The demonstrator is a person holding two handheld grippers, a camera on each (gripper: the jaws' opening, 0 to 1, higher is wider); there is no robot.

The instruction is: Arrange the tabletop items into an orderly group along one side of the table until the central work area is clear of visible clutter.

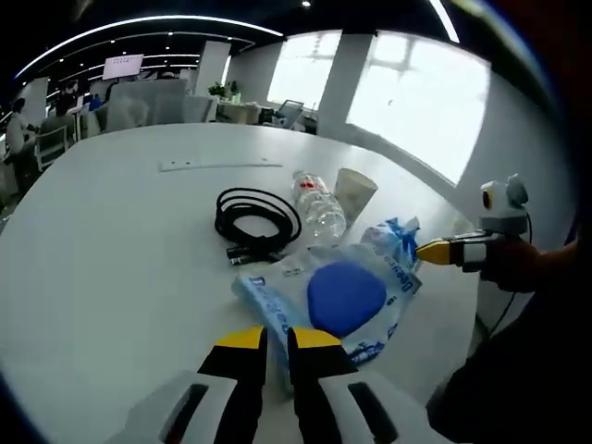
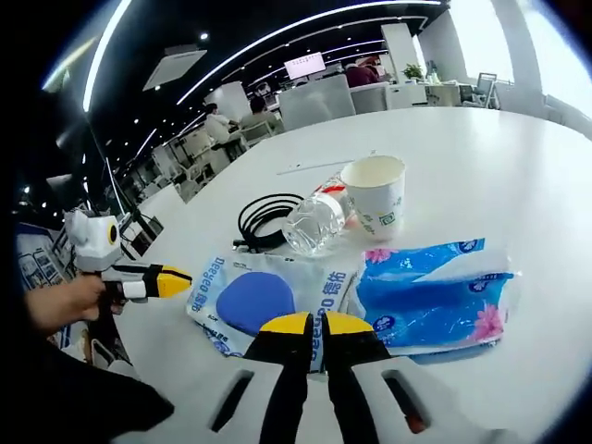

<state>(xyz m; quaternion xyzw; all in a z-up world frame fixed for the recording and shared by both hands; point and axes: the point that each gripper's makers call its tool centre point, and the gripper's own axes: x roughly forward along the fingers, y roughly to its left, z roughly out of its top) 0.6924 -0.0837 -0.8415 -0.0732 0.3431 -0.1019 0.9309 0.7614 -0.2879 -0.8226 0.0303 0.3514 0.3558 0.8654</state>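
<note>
Closest to both sets of my fingers is the blue-disc wipes pack [image 1: 344, 298], lying flat on the white tabletop [image 1: 111, 240]. Left gripper [image 1: 277, 340] hovers just short of its near edge, fingers closed together, holding nothing. Right gripper [image 2: 310, 326] is at the pack's opposite edge, fingers also pressed shut and empty; can't tell if the tips touch the wrapper

Layout relative to the wipes pack:
- blue tissue pack [image 2: 435, 291] right beside it, edges touching or overlapping
- clear water bottle [image 2: 314, 220] lying on its side just beyond it, resting against the paper cup [image 2: 376, 194], which stands upright
- coiled black cable [image 1: 256, 222] just beyond it, next to the bottle
- thin white strip [image 1: 219, 166] well beyond, alone, further across the tabletop

My read: items are already clustered, so the job is tightening the group and pulling it to one edge. Next up looks like the wipes pack

How to do it well: open the fingers before approaching, pinch the pack by its sealed edge rather than the flat face, keep it low and slide or lift slowly. Wrapper is soft and slippery, will sag. Bottle can roll and tip the cup if bumped, so steer clear of both
</note>
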